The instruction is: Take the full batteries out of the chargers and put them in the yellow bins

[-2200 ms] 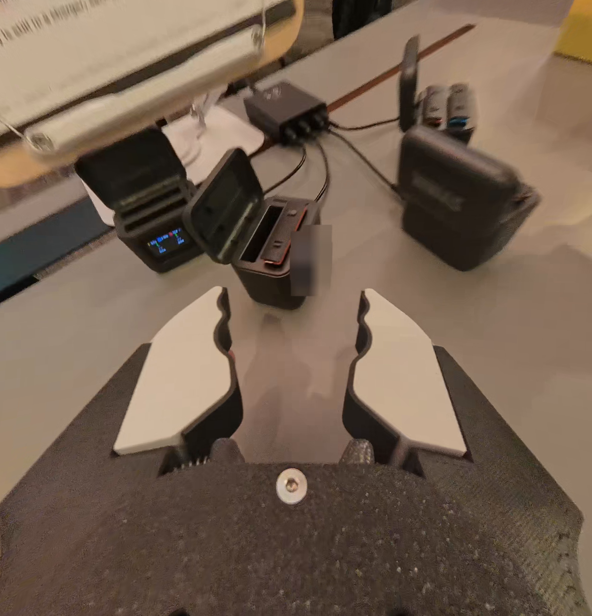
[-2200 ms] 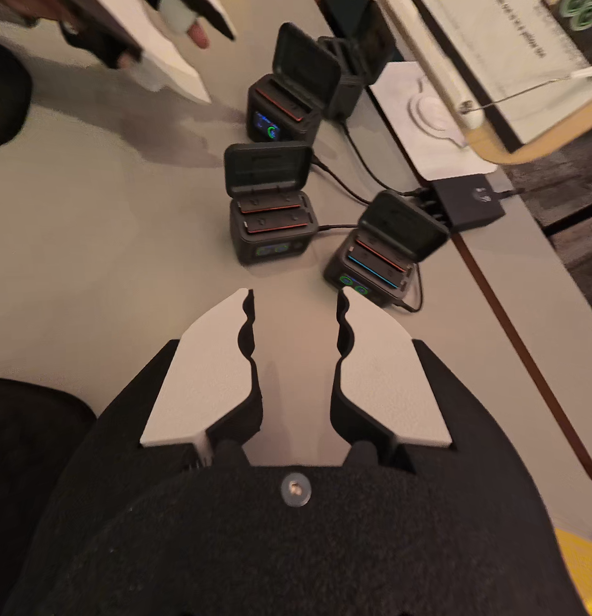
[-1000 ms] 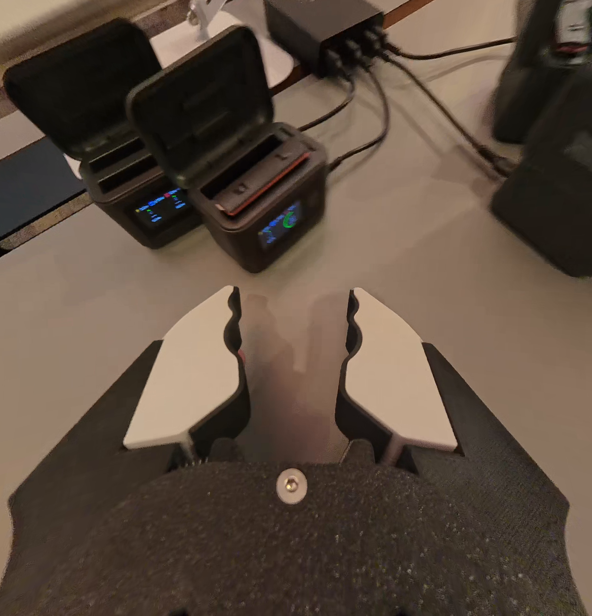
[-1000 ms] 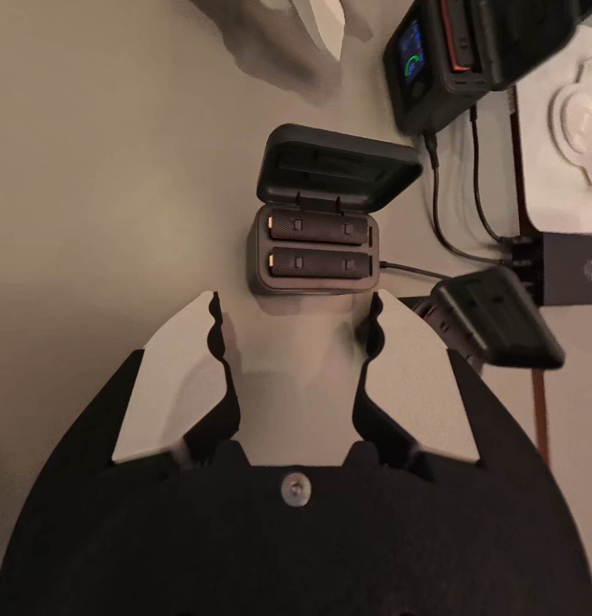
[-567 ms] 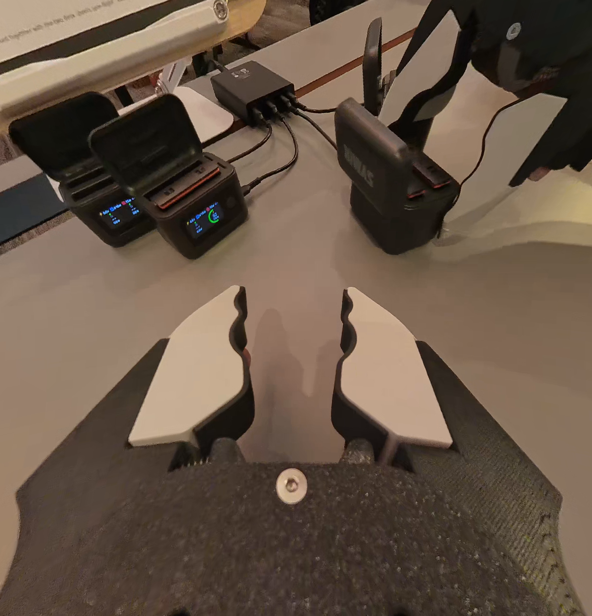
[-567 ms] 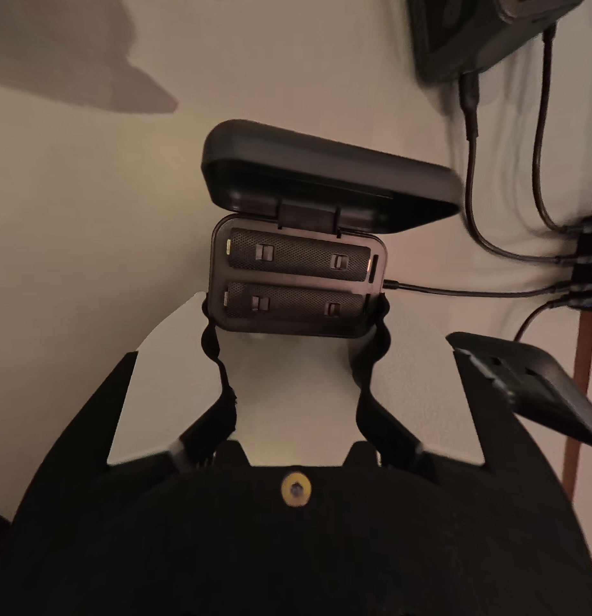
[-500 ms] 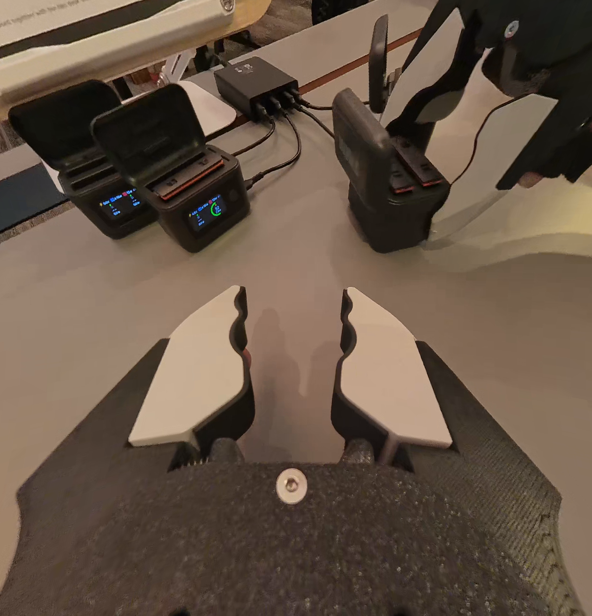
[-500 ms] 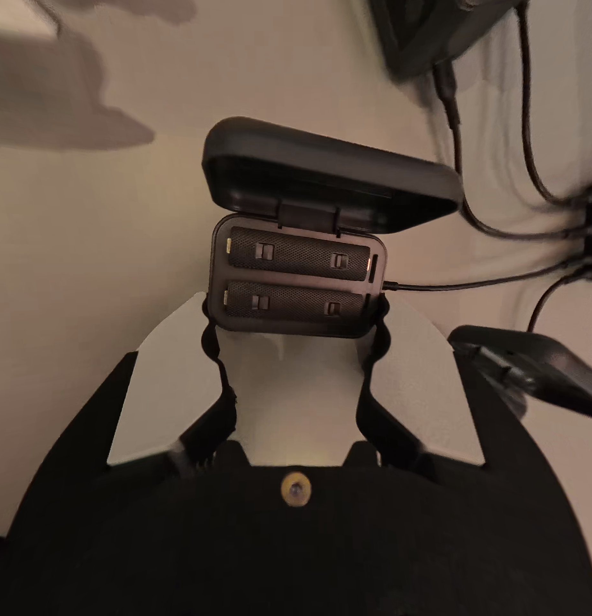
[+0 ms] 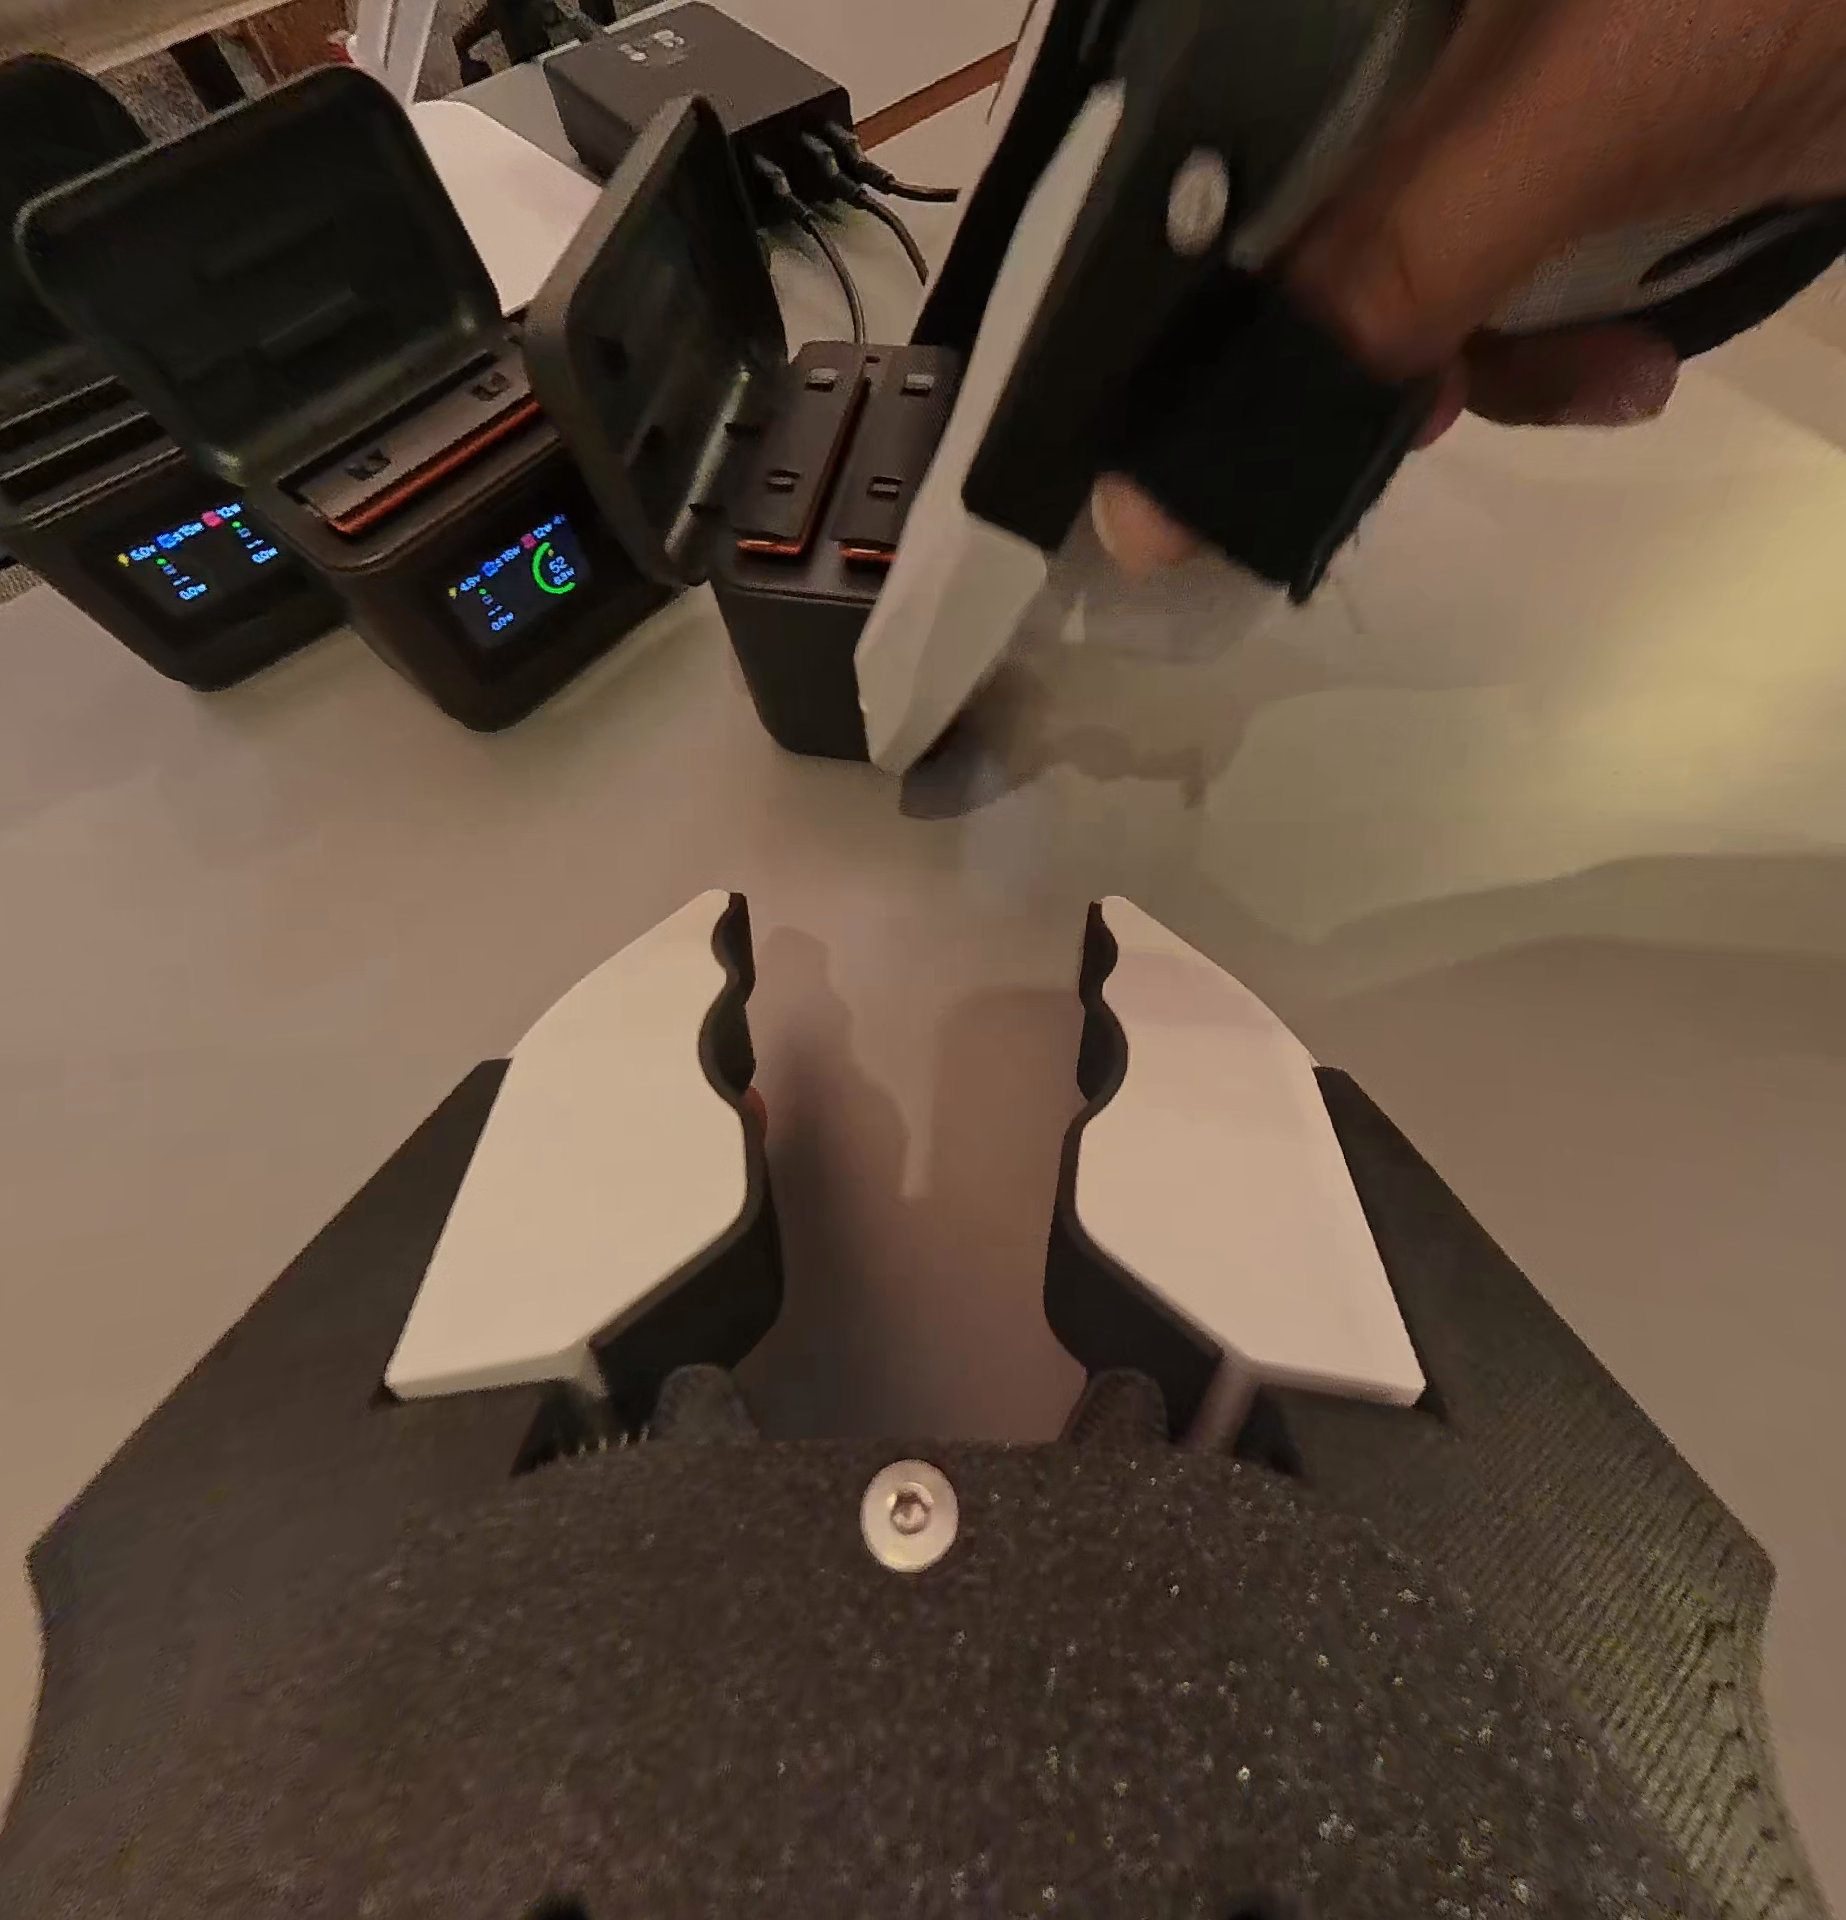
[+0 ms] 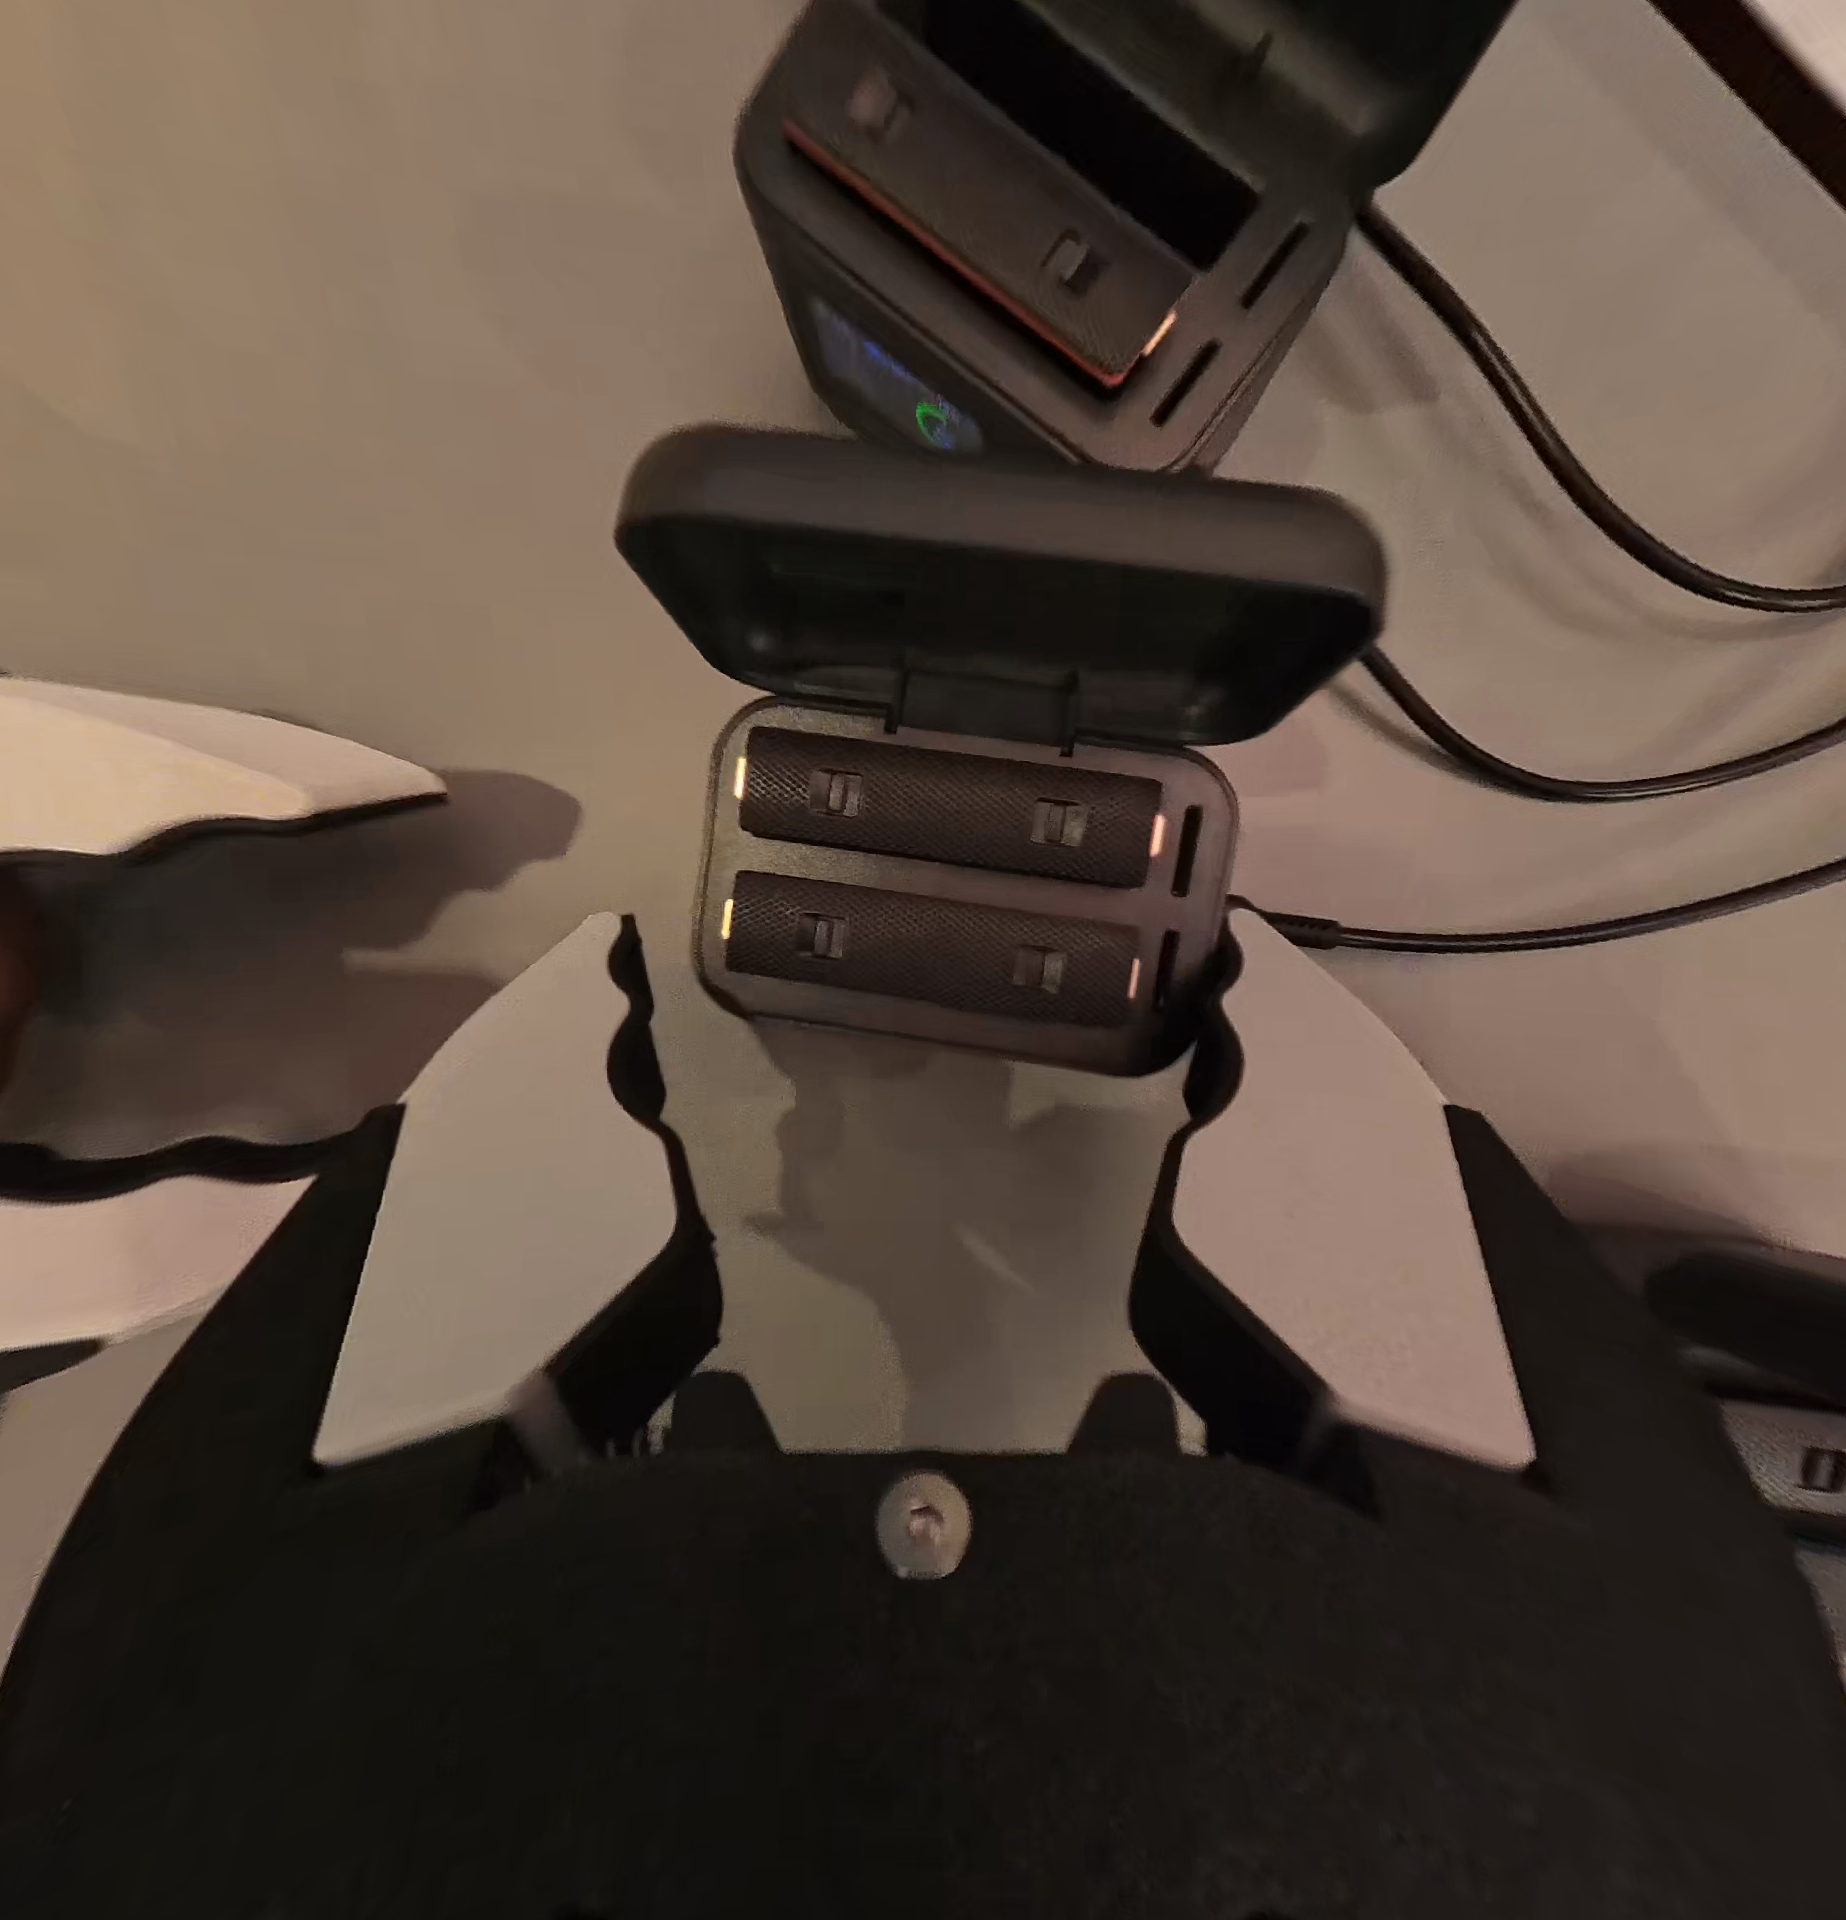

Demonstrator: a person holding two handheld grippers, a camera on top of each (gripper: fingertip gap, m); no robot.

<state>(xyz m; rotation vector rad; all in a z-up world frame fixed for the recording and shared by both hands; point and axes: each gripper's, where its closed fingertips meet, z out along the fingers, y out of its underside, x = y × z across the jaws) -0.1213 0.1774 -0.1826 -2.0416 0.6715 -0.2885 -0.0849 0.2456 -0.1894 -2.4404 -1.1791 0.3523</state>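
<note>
My right hand-held gripper [image 10: 919, 997] hangs released over a matte black charger [image 10: 966, 894], its fingers flanking the box; only the right finger looks to touch it. Two knurled, bar-shaped batteries [image 10: 945, 821] sit side by side in its slots under the raised lid. My left hand-held gripper [image 9: 914, 925] is released above the smooth grey worktop [image 9: 275, 883]; only its view shows two further chargers' lit screens [image 9: 519, 582].
</note>
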